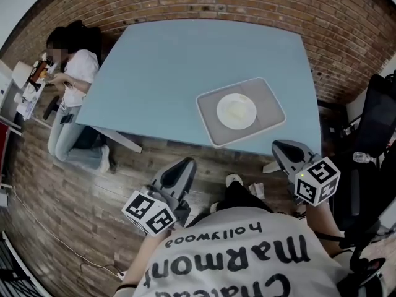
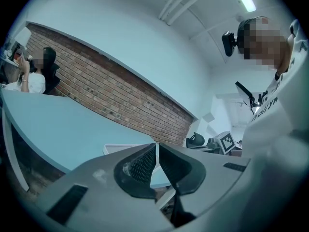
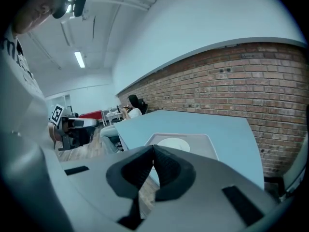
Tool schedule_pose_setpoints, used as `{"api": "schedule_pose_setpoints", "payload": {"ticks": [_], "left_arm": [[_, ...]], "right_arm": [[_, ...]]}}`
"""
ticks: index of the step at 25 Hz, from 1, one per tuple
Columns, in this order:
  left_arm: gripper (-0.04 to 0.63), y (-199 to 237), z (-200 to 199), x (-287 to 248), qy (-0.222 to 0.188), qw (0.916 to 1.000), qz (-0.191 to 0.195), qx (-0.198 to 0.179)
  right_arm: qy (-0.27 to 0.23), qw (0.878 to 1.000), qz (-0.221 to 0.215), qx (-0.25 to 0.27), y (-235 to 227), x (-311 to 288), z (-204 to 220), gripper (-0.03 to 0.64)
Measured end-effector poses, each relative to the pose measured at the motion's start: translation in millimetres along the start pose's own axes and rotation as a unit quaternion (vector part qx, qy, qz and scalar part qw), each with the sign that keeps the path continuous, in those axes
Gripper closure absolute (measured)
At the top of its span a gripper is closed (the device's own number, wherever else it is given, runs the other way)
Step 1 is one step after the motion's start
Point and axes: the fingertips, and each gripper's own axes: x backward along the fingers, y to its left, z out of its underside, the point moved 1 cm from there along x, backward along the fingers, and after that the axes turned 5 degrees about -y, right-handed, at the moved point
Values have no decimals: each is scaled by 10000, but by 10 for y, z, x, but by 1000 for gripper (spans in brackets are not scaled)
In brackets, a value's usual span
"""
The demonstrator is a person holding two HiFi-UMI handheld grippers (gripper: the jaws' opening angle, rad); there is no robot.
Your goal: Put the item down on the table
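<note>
Brick wall (image 1: 247, 5) backs the far side of a pale blue counter (image 1: 185, 73), and a wooden floor (image 1: 62, 197) spreads below its near edge. A grey tray (image 1: 209, 115) lies flat on the counter close to that near edge, toward the right-hand end, with a round white plate (image 1: 236, 111) resting at its middle. Well to the left of the tray, past the counter's left end, a seated person (image 1: 74, 79) in a white top sits on the floor side. A black chair (image 1: 377, 122) stands to the right of the tray, beyond the counter's corner. Nothing lies between the tray and either gripper except bare counter edge and open air. The left gripper (image 1: 184, 166) hangs off the counter, nearer than the tray and to its left; its jaws are pressed together with nothing between them. The right gripper (image 1: 283, 148) hovers just nearer than the tray's right corner, apart from it, its jaws likewise clenched on nothing. In the right gripper view the tray and plate show beyond the joined jaw tips, untouched.
</note>
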Motion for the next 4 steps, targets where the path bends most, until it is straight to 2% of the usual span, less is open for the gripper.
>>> {"api": "schedule_pose_setpoints", "payload": {"ticks": [4], "left_arm": [[571,36,-54,7,-45,10000,33,55]], "right_arm": [[6,10000,10,99,51,-21,-31,606]]}}
